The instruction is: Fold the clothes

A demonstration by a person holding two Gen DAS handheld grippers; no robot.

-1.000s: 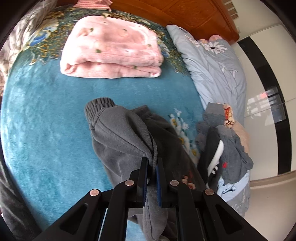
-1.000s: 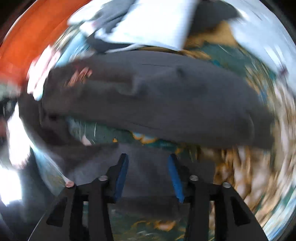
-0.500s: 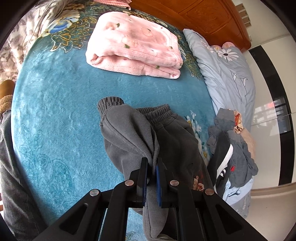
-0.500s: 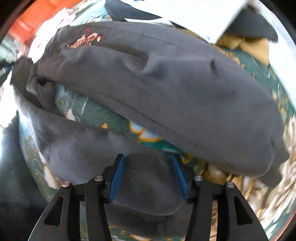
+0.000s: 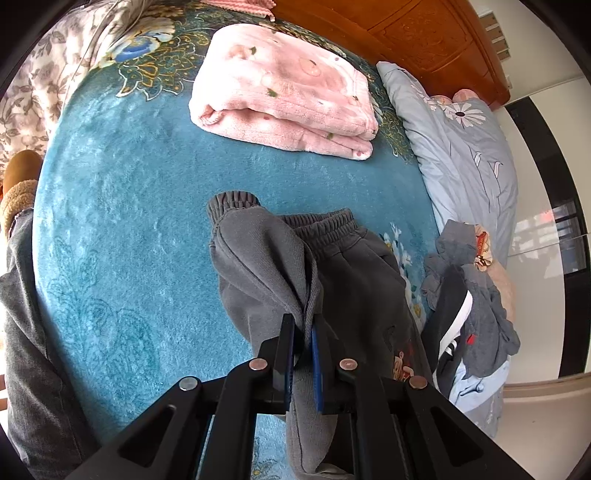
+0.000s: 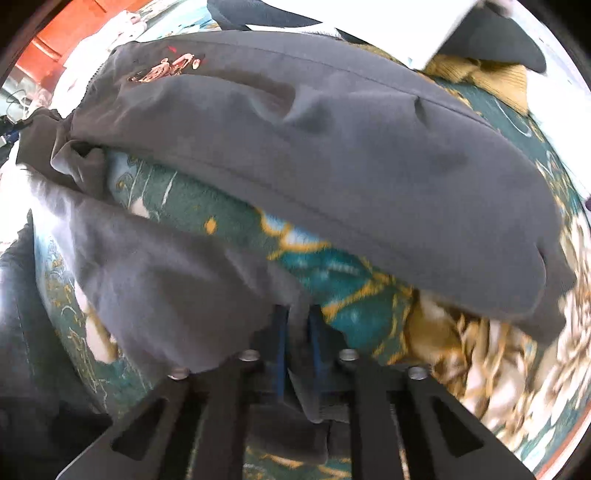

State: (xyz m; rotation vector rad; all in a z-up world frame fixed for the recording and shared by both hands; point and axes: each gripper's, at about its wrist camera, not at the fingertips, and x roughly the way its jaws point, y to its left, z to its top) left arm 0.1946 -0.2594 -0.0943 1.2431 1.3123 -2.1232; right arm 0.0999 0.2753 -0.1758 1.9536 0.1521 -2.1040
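Observation:
Grey sweatpants lie on the teal blanket, waistband toward the pink bundle, one cuffed leg folded up over them. My left gripper is shut on a pinch of that folded leg's fabric. In the right wrist view the same grey sweatpants stretch across, with a small orange print near the upper left. My right gripper is shut on the lower leg's edge, the cloth bunched between its blue pads.
A folded pink blanket sits at the far side. A light blue quilt runs along the right edge, with a heap of grey and black clothes on it. A wooden headboard stands behind. A person's grey trouser leg is at left.
The right gripper was open over the lower leg and has shut on its edge. The left gripper, still holding its pinch, has moved back, so more of the bed shows.

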